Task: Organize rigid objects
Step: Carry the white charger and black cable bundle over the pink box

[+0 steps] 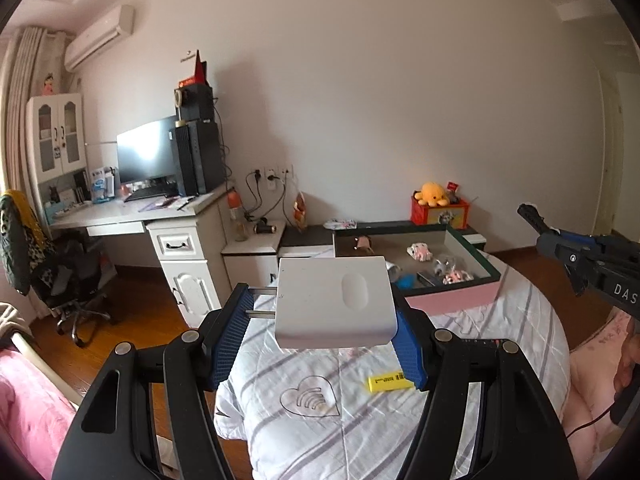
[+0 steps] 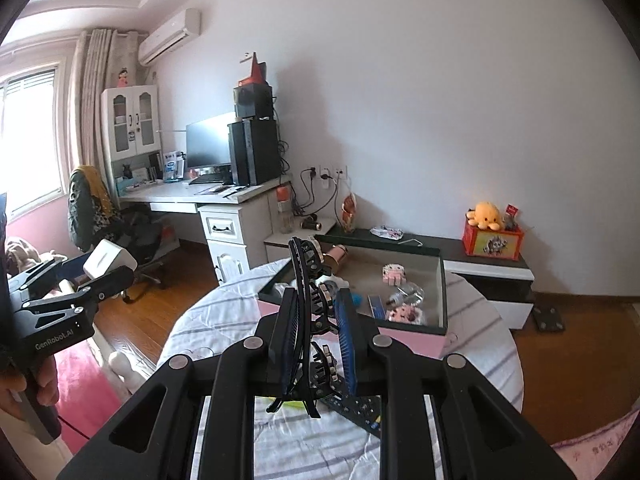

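Carrying both loads above the white striped quilt on the bed (image 1: 360, 420), I aim for the shallow dark-rimmed pink storage box (image 1: 452, 300). My left hand-held gripper (image 1: 324, 320) squeezes a white rectangular plastic charger block (image 1: 336, 300) by its smooth sides; it could slide out and knock the trinkets inside. My right hand-held gripper (image 2: 316, 316) is clamped on a black toothed plastic hair claw (image 2: 308, 280), which could twist loose or snag the box rim.
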`<state>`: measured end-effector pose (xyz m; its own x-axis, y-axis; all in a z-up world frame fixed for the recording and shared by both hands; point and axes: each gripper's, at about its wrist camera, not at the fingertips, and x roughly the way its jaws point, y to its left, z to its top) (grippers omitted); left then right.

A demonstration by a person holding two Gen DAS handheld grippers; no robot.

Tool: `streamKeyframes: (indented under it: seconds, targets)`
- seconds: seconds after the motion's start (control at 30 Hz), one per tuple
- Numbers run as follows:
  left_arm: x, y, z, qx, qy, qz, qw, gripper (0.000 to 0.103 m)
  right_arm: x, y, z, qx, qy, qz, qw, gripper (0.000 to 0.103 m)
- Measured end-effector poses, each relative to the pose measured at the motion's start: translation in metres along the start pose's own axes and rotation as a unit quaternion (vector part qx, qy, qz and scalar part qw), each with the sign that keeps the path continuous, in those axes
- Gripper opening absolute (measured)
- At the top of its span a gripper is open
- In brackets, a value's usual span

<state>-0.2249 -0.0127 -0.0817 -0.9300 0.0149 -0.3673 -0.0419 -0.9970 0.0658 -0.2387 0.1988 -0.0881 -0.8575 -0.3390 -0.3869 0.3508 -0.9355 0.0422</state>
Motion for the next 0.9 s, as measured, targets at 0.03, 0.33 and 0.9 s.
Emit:
streamKeyframes:
  seconds: [0.03,0.33,0.9]
  targets:
    - [0.001,0.001,0.001,-0.001,0.0,0.0,1.0,0.067,0.0,0.0,0.002,-0.001,-0.003,-0.001,1.0,0.019]
    - [0.021,-0.01,0.015,0.009,-0.003,0.002,1.0,0.067,0.008,-0.009,0.008,-0.002,-0.008,-0.005,1.0,0.019]
    - [0.162,-0.057,0.052,0.046,0.055,-0.056,0.9959,0.067,0.097,-0.069,0.029,-0.001,0.048,-0.029,0.998,0.019]
